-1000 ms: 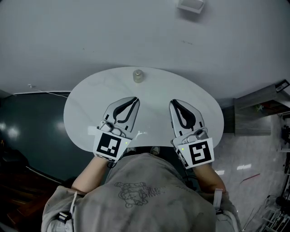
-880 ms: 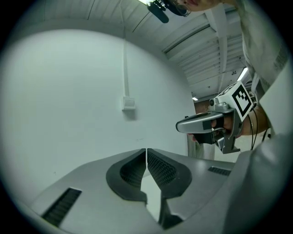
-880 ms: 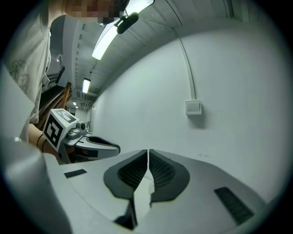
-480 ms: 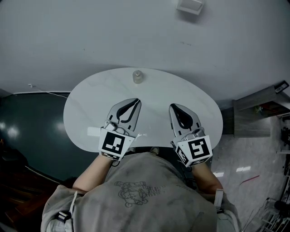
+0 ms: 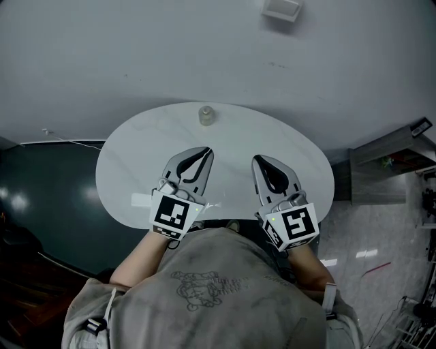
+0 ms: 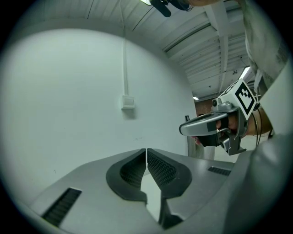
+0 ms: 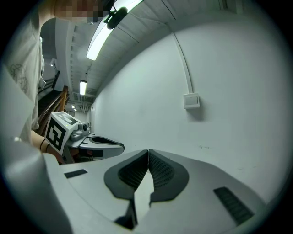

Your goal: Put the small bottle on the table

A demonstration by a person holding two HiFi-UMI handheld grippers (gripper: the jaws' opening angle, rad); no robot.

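A small clear bottle (image 5: 206, 114) stands upright at the far edge of the white oval table (image 5: 136, 157). Nearer the person, above the table's front half, my left gripper (image 5: 205, 151) and my right gripper (image 5: 257, 159) are held side by side, both shut with nothing between the jaws. The bottle is well ahead of both, apart from them. In the left gripper view the shut left gripper (image 6: 146, 150) points at a bare wall, with the right gripper's body at the right. In the right gripper view the shut right gripper (image 7: 148, 151) also faces the wall. The bottle shows in neither gripper view.
A white wall box (image 5: 282, 8) sits on the grey wall beyond the table. A dark floor (image 5: 41, 198) lies to the left, and a grey shelf unit (image 5: 385, 170) stands to the right of the table. The person's torso fills the near edge.
Both grippers drew slightly closer to each other and shifted a little; the left one moved a bit to the right. The bottle has not moved.
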